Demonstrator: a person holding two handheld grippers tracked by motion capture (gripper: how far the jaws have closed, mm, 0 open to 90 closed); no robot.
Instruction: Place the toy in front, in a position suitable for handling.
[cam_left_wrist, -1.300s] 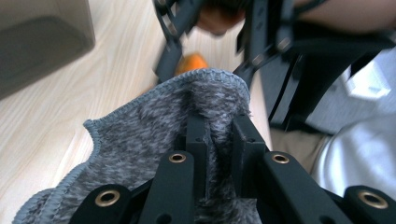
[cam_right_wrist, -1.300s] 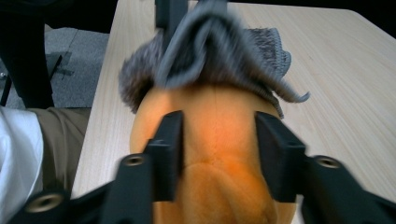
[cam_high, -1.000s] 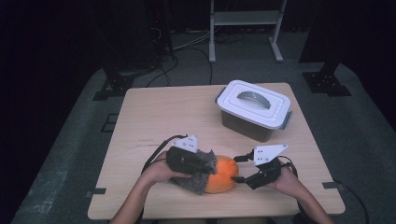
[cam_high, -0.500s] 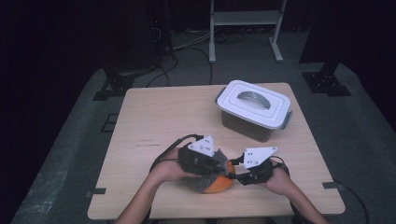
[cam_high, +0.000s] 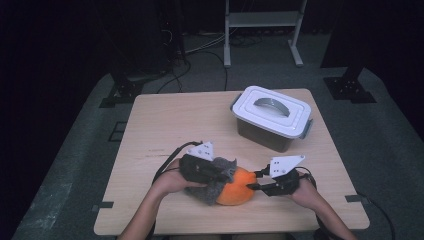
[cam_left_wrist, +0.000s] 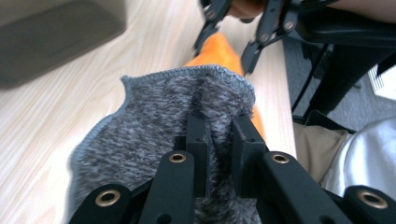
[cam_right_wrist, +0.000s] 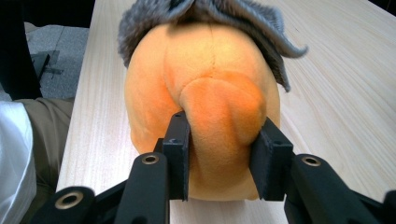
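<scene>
An orange plush toy (cam_high: 239, 190) lies near the table's front edge, with a grey knitted cloth (cam_high: 218, 176) draped over its left side. My left gripper (cam_high: 212, 172) is shut on a fold of the grey cloth (cam_left_wrist: 154, 121), which is pinched between its pads (cam_left_wrist: 196, 135). My right gripper (cam_high: 252, 181) comes in from the right. Its jaws have just been closing, and they now squeeze a bulging end of the plush toy (cam_right_wrist: 205, 79) between them. The right gripper (cam_right_wrist: 224, 128) presses into the soft orange fabric on both sides.
A white lidded storage box (cam_high: 272, 117) with a handle stands at the back right of the wooden table (cam_high: 175, 120). A metal stand (cam_high: 262, 20) and cables are on the floor beyond. The person's legs sit close against the table's near edge.
The right gripper's jaws have closed in on the end of the plush toy. The left gripper shifted right over the toy and back a little, still holding the cloth.
</scene>
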